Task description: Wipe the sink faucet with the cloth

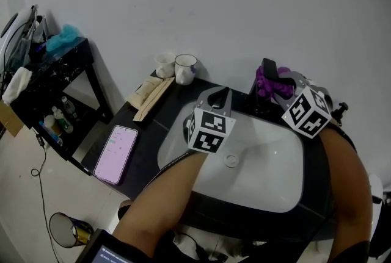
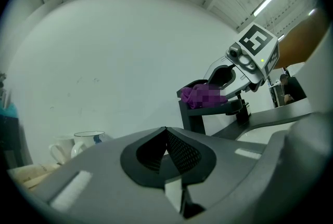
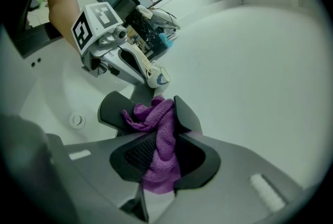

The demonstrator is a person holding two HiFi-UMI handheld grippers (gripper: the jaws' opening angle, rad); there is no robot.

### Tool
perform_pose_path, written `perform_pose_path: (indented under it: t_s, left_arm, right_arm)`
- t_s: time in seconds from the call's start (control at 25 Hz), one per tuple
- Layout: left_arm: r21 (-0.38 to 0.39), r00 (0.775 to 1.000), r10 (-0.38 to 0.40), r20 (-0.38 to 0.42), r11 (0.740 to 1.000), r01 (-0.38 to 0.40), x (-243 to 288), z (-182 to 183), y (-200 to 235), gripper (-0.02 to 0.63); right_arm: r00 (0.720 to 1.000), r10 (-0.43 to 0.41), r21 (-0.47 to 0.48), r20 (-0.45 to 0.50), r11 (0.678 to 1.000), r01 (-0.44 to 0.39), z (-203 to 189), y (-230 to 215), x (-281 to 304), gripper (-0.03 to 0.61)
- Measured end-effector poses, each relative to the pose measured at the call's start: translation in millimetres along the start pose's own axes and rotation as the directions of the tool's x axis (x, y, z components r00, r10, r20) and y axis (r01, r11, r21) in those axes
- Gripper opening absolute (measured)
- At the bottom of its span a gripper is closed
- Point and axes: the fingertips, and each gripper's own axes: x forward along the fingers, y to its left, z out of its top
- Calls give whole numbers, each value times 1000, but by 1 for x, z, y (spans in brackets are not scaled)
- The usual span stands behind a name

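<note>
Cloth (image 3: pixel 161 155) clamped in right gripper (image 3: pixel 148 111), shown only by right gripper view.

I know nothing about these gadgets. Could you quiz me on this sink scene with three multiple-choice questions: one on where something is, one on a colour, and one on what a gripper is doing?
1. Where is the phone relative to the sink?
A) inside it
B) on the counter to its left
C) on its right rim

2. What colour is the cloth?
A) yellow
B) white
C) purple

3. The right gripper is:
A) shut on the cloth
B) open and empty
C) shut and empty

Answers:
1 B: the head view shows it lying flat on the dark counter left of the basin.
2 C: both gripper views show it purple.
3 A: its jaws pinch the cloth between them.
</note>
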Motion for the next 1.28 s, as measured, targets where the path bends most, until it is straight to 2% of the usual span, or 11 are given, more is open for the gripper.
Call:
perform_pose_path:
  t_s: [0.76,1.0,1.12,1.28]
  left_arm:
    - [22,1000,-17,-7,1000,17,-2,-1,-3,15]
    - [13,1000,-2,-16,1000,3,-7,-3,0,15]
    - [-3,1000,13,-19,1000,-13,-8,-2,4,15]
    - [-18,1000,13,-24,1000,-14,-5,-5,6,15]
  right_arm:
    - [997,68,-145,45,988,-61,33,48,-50,103]
    - [988,128,-215,81,971,-108,46,96,-76,104]
    - [986,148,-186,78,974,-132,35,119,-73,104]
    - [989,136,-92,61,987,-130,12,127,-44,104]
